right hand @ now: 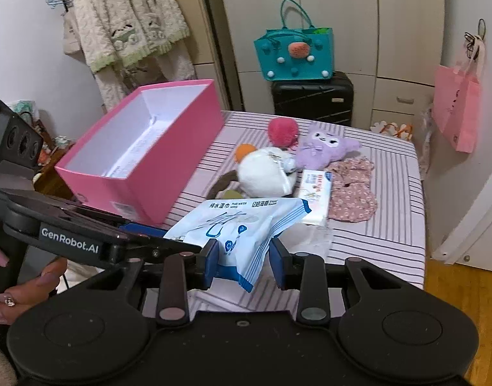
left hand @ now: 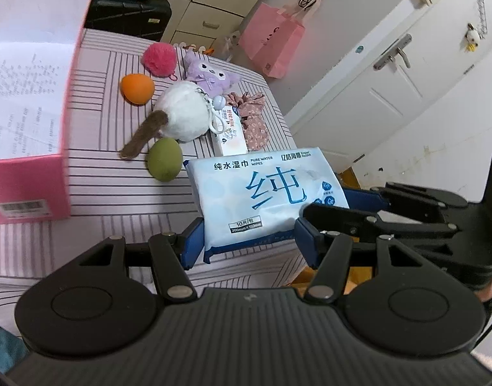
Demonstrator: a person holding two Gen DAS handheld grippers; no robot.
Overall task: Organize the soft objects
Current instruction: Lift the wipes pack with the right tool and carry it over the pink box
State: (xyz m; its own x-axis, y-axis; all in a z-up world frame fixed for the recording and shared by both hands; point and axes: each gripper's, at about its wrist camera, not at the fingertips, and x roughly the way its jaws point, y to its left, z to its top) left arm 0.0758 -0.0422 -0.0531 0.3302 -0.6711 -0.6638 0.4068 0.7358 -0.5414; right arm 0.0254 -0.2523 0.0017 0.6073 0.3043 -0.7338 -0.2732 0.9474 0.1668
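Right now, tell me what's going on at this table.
A person with two handheld grippers is sorting soft things. Both the left gripper and the right gripper sit around the blue wet-wipes pack at the table's near edge. The pink box looks empty apart from a printed sheet. Plush toys, sponges and a floral scrunchie lie on the striped cloth.

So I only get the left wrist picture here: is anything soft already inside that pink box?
Observer: In the right wrist view the pink box shows a white inside, with no toy in the part I can see.
Operator: And who is holding my camera?
Observer: A hand with long pink nails and a ring.
Operator: Anything behind the box?
Observer: A fluffy cream garment hangs on the wall there.
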